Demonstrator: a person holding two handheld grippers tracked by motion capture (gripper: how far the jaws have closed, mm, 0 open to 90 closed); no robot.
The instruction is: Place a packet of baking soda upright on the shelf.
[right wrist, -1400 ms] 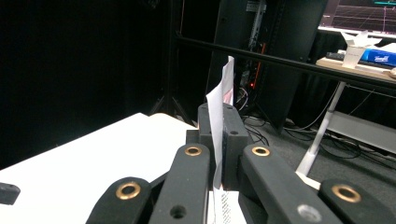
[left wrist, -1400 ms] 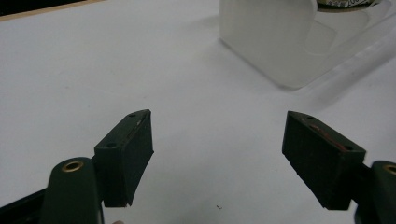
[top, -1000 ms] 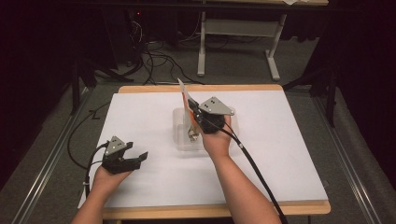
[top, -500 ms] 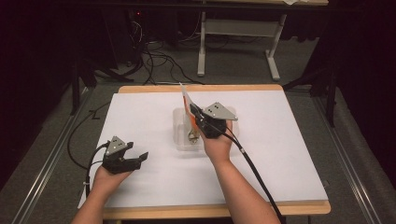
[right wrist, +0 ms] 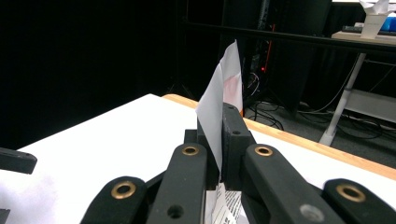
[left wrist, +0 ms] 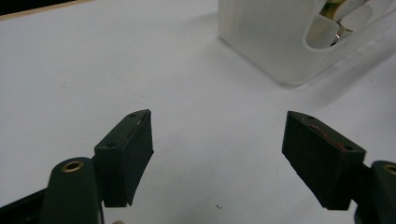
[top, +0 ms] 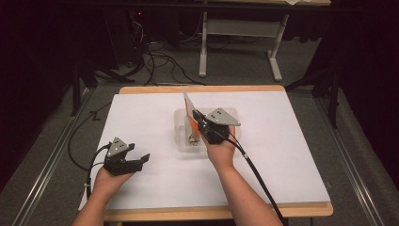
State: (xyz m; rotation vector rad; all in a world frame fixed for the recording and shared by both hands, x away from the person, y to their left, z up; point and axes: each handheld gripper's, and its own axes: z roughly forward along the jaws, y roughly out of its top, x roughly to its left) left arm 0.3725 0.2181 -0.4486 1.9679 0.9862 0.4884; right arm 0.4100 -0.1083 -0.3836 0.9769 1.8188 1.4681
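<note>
Jaws of right gripper (right wrist: 220,140) pinch packet (right wrist: 223,88); left gripper (left wrist: 217,154) spread.

We see a table (top: 282,155) with a clear plastic container (top: 181,129) near its middle. The right gripper (top: 197,117) is above that container, a flat packet (top: 189,109) between its jaws and rising over the container. The left gripper (top: 141,160) sits low at the table's near left, well apart from the container, which lies ahead and right of it. Behind the table, cables (top: 155,66) run across the floor beside a desk frame (top: 240,42).
</note>
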